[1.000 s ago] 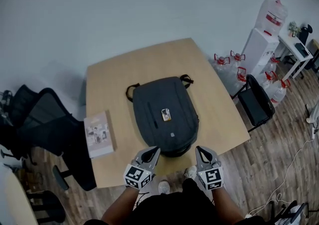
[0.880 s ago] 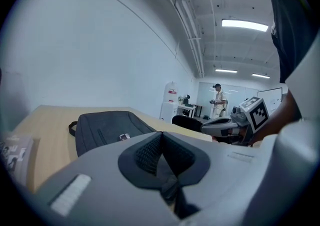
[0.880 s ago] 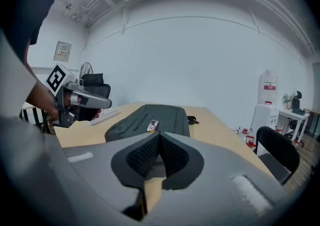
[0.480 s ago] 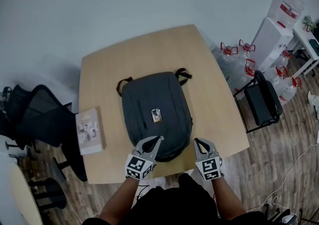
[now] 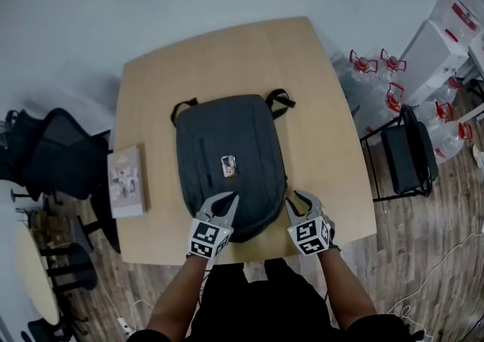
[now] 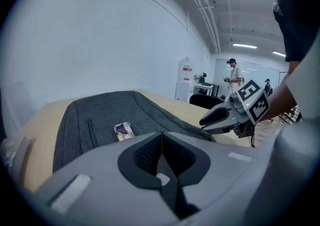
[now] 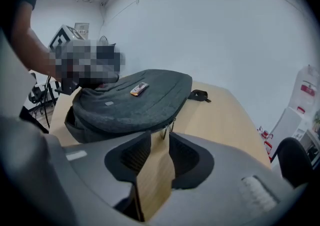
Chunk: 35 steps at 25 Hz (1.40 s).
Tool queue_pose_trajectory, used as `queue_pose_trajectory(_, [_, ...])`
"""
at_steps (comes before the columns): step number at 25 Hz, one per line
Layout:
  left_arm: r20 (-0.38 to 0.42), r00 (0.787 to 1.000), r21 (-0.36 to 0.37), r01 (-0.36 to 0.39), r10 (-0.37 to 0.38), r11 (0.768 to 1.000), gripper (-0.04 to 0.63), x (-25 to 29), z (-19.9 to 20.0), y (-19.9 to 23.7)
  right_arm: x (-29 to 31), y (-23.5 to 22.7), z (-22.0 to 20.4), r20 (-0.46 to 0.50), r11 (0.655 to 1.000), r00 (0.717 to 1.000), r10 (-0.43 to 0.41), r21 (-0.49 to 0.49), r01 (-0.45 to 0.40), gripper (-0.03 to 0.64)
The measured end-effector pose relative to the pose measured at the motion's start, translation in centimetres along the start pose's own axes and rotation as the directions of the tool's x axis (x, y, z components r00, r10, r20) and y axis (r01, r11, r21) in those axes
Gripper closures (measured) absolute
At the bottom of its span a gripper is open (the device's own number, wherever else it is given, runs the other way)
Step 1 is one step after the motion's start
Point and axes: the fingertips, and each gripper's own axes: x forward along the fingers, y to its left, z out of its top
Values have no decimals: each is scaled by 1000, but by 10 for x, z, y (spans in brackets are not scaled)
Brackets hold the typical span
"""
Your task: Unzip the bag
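Currently we have the bag (image 5: 227, 163) flat on the table (image 5: 318, 106), straps at the far end, so its side zipper faces the right gripper (image 5: 301, 200). We hold that gripper low beside the bag's right edge with its jaws opening. The zipper pulls (image 7: 165, 131) sit just ahead of the gap, unclamped. The left gripper (image 5: 227, 200), jaws together and empty, hovers over the near end, probably to steady the fabric. A booklet (image 5: 125, 180) lies well clear; nothing blocks the pulls.
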Motion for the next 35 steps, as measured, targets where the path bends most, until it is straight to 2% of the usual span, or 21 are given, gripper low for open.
queue_pose_trajectory(6, [-57,998,-24,27,-29,999,560,27,-5,5,26,-6,-7,-82,996,996,23,-87,-30,477])
queue_pose_trajectory(12, [-133,990,-66,40,-49,997,541,42,-17,10,35,-6,-8,-100,992,995,28,-116,-40,477])
queue_pose_trajectory(21, [-194,975,-44,101,-107,994,522,53,-29,-4,40,-4,-4,-95,982,994,51,-177,-67,482])
queue_pose_trajectory(26, [-214,970,1,117,-114,993,506,57,-33,-8,41,2,-4,-92,975,994,54,-209,-73,547])
queue_pose_trajectory(31, [-220,968,11,129,-123,992,506,56,-36,-10,42,-1,-5,-98,978,994,53,-196,-72,551])
queue_pose_trajectory(35, [-222,967,19,135,-127,991,505,57,-36,-10,40,-5,-3,-91,986,994,58,-149,-71,554])
